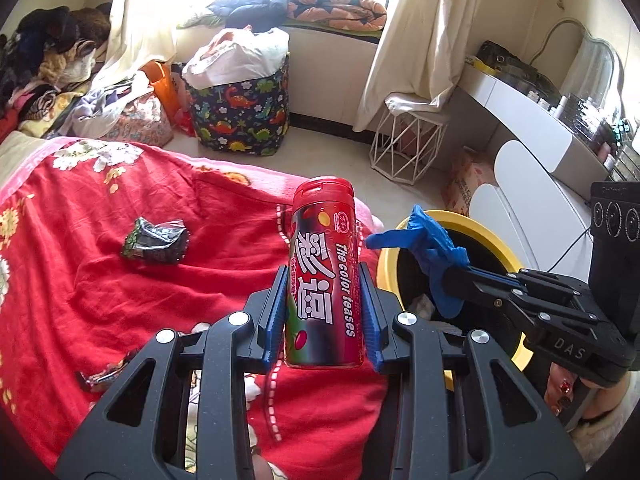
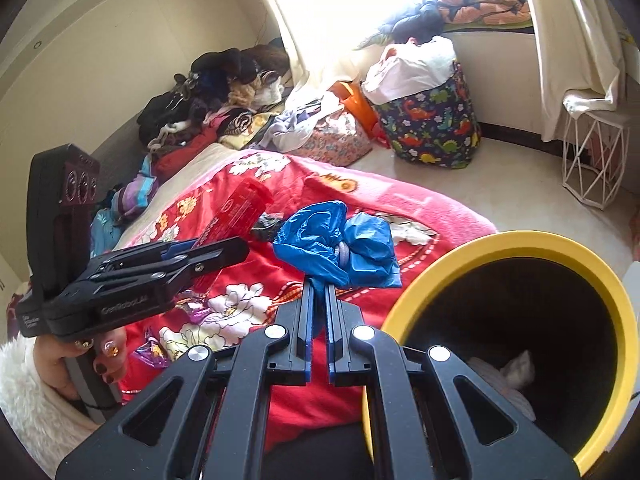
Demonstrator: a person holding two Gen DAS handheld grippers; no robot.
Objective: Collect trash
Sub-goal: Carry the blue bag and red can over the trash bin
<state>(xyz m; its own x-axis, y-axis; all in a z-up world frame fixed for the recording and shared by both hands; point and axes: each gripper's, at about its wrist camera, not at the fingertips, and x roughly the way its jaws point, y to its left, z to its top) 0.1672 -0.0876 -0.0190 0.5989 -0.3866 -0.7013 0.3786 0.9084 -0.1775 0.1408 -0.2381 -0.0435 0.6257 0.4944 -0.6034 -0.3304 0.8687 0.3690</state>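
My left gripper point(image 1: 324, 280) is shut on a red candy bottle point(image 1: 322, 272), held upright above the red bed blanket point(image 1: 100, 280); it also shows in the right wrist view point(image 2: 236, 216). My right gripper point(image 2: 319, 284) is shut on a crumpled blue plastic bag point(image 2: 336, 244), held by the rim of the yellow trash bin point(image 2: 520, 240). In the left wrist view the blue bag point(image 1: 424, 244) hangs over the bin point(image 1: 472, 224). A dark crumpled wrapper point(image 1: 156, 242) lies on the blanket. Another wrapper point(image 1: 104, 374) lies near the left gripper's base.
A dinosaur-print laundry basket point(image 1: 240, 112) and a white wire stool point(image 1: 408, 140) stand on the floor beyond the bed. A white desk point(image 1: 532, 120) is at right. Clothes are piled at the bed's far left point(image 1: 48, 64). White tissue lies inside the bin point(image 2: 516, 368).
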